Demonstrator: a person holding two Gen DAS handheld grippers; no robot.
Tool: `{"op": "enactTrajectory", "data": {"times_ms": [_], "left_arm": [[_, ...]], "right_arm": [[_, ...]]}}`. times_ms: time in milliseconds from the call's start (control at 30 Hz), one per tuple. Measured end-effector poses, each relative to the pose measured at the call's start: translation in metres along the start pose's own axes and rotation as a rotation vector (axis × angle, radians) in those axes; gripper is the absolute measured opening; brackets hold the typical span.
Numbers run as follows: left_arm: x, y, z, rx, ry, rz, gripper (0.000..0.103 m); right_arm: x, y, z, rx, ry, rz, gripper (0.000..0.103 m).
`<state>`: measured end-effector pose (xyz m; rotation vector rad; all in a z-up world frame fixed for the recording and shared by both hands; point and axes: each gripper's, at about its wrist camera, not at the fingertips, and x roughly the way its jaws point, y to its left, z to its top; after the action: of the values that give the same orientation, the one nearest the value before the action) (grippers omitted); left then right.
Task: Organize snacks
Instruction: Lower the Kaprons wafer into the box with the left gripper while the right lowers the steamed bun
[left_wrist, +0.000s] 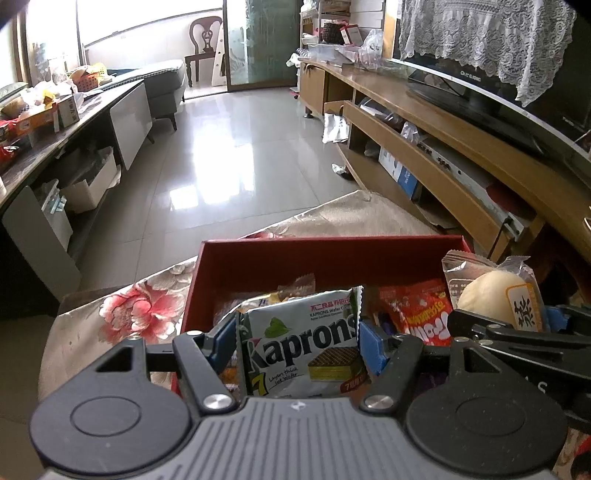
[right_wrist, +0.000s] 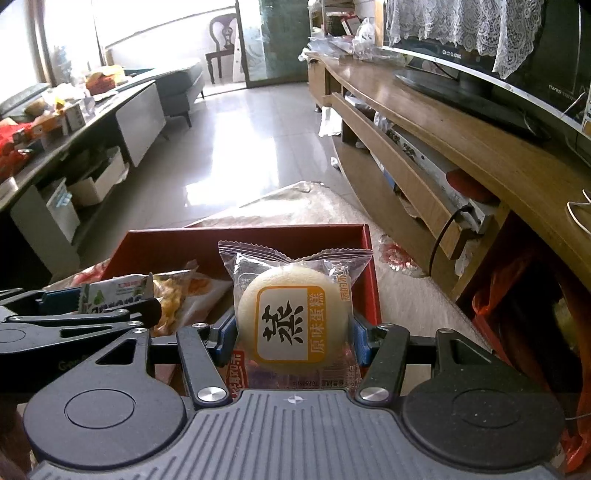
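- Left wrist view: the left gripper (left_wrist: 298, 334) has its blue pads pressed against both side edges of a white Kaprons wafer packet (left_wrist: 303, 343), which stands upright between them.
- That packet hangs over the near part of a red box (left_wrist: 295, 258), whose far wall rises behind it.
- Inside the box lie other snacks: a red-orange bag (left_wrist: 417, 314) just to the right of the wafers and a brownish wrapper (left_wrist: 295, 284) behind them.
- At the right edge of this view the right gripper (left_wrist: 517, 328) shows from the side, clamped on a clear-wrapped cake (left_wrist: 491, 291).
- The box sits on a floral cloth (left_wrist: 140, 310) with a pink flower print.
- Right wrist view: the right gripper (right_wrist: 293, 336) squeezes the round, pale steamed cake (right_wrist: 291, 317) in its clear wrapper, a pad on each side; the yellow label faces the camera.
- The cake is held above the right half of the red box (right_wrist: 240, 240), near its right wall.
- To the left, the left gripper (right_wrist: 110, 299) appears sideways, with the wafer packet (right_wrist: 114, 293) caught in it, and a yellow snack bag (right_wrist: 173, 299) lies in the box just beyond.
- Behind everything stretch a glossy tiled floor (right_wrist: 251, 147), a wooden TV cabinet (right_wrist: 461, 147) on the right and a cluttered grey sideboard (right_wrist: 92, 114) on the left.
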<state>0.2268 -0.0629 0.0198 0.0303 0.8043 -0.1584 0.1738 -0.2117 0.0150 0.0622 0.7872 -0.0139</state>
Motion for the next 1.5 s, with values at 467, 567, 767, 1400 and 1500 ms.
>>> {"op": "enactTrajectory", "data": {"times_ms": [467,567,767,1400,1500], "left_arm": [[0.026,-0.006,0.013,0.011,0.017,0.028,0.07],[0.032,-0.008,0.012,0.013,0.027,0.033,0.07],[0.042,-0.008,0.013,0.013,0.045,0.045,0.07],[0.051,-0.013,0.008,0.051,0.062,0.087,0.07],[0.05,-0.012,0.008,0.047,0.063,0.087,0.071]], "right_arm": [[0.024,-0.004,0.012,0.013,0.031,-0.008,0.066],[0.029,-0.005,0.012,0.01,0.047,-0.01,0.066],[0.04,-0.006,0.013,0.008,0.071,-0.02,0.066],[0.055,-0.006,0.007,0.007,0.121,-0.005,0.067],[0.056,-0.007,0.007,0.003,0.128,-0.002,0.067]]}}
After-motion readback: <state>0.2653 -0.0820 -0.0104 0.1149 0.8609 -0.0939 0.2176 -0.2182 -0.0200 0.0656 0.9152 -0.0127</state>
